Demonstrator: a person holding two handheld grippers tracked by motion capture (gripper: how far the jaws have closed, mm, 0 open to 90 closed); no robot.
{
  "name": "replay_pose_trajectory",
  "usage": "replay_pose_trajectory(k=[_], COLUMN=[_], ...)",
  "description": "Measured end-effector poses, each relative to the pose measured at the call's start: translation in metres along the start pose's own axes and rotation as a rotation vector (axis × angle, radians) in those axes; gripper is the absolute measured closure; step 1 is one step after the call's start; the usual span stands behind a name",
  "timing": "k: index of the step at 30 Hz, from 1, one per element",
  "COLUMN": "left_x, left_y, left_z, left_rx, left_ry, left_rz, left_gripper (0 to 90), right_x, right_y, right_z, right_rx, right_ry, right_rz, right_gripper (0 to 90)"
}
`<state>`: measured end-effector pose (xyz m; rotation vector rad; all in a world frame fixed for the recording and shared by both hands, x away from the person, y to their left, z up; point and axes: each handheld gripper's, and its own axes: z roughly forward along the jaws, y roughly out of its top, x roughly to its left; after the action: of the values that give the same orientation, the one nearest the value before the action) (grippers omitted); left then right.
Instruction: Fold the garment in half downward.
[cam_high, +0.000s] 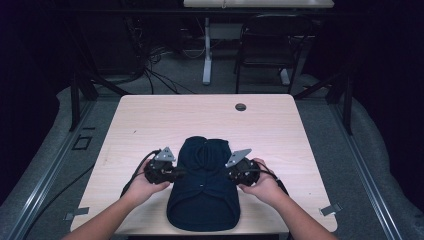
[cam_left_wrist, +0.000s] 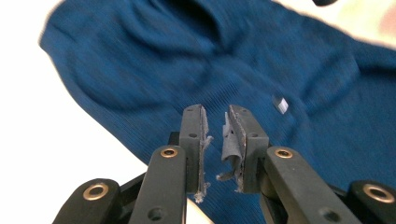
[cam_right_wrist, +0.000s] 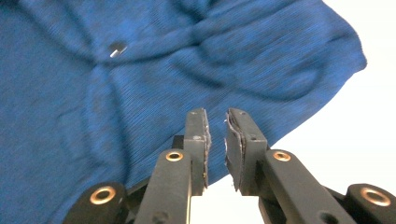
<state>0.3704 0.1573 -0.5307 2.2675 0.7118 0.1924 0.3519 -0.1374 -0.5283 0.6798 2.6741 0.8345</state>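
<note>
A dark blue folded garment (cam_high: 204, 200) lies on the near middle of the light wooden table (cam_high: 165, 120), its bottom hem at the front edge. A small white tag (cam_left_wrist: 280, 104) sits on the cloth. My left gripper (cam_high: 178, 172) is at the garment's left edge and my right gripper (cam_high: 231, 174) is at its right edge, both pointing inward. In the left gripper view the jaws (cam_left_wrist: 215, 113) stand slightly apart above the blue cloth (cam_left_wrist: 154, 60), with nothing between them. In the right gripper view the jaws (cam_right_wrist: 215, 114) also show a narrow empty gap over the cloth (cam_right_wrist: 130, 98).
A round dark grommet (cam_high: 240, 107) sits in the table near its far edge. Beyond the table stand a black chair (cam_high: 272, 45) and a white desk leg (cam_high: 207, 65). Black frame rails run along both sides of the table.
</note>
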Motion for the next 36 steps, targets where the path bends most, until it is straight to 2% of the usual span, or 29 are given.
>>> replay_pose_trajectory(k=[3,9,12,14,15,16,19,24,26,27,30,33,36], left_x=[0.013,0.037,0.049,0.055,0.055,0.06,0.067,0.078,0.08,0.082,0.084,0.086,0.088], left_y=[0.018,0.046,0.057,0.063,0.063,0.067,0.073,0.078,0.079,0.08,0.08,0.079,0.078], left_z=[0.0,0.007,0.013,0.017,0.017,0.022,0.031,0.046,0.052,0.054,0.063,0.068,0.073], left_rx=[0.0,0.003,-0.002,0.009,0.009,0.018,0.048,0.089,0.097,0.116,0.15,0.166,0.183], left_ry=[0.009,0.035,0.043,0.066,0.066,0.066,0.077,0.129,0.148,0.152,0.181,0.192,0.191], left_rz=[0.01,0.008,-0.006,0.005,0.005,0.009,0.02,0.054,0.077,0.092,0.135,0.141,0.141], left_gripper=[76.6,78.8,78.9,80.0,80.7,81.5,82.3,79.5,78.1,77.1,70.6,66.7,62.6], right_x=[-0.015,-0.041,-0.052,-0.058,-0.058,-0.064,-0.072,-0.084,-0.087,-0.088,-0.09,-0.094,-0.097], right_y=[0.012,0.038,0.049,0.054,0.054,0.058,0.064,0.071,0.072,0.073,0.075,0.074,0.074], right_z=[-0.001,0.001,0.006,0.011,0.011,0.017,0.026,0.041,0.048,0.051,0.059,0.066,0.069], right_rx=[-0.002,0.004,0.016,0.012,0.012,0.025,0.05,0.083,0.101,0.114,0.15,0.168,0.189], right_ry=[-0.016,-0.034,-0.037,-0.04,-0.04,-0.052,-0.071,-0.109,-0.122,-0.135,-0.161,-0.171,-0.158], right_rz=[0.009,-0.022,-0.027,-0.015,-0.015,-0.024,-0.031,-0.044,-0.054,-0.074,-0.097,-0.102,-0.086], right_gripper=[78.5,78.4,78.6,78.6,78.6,78.2,78.2,78.1,76.8,76.0,74.0,70.4,67.0])
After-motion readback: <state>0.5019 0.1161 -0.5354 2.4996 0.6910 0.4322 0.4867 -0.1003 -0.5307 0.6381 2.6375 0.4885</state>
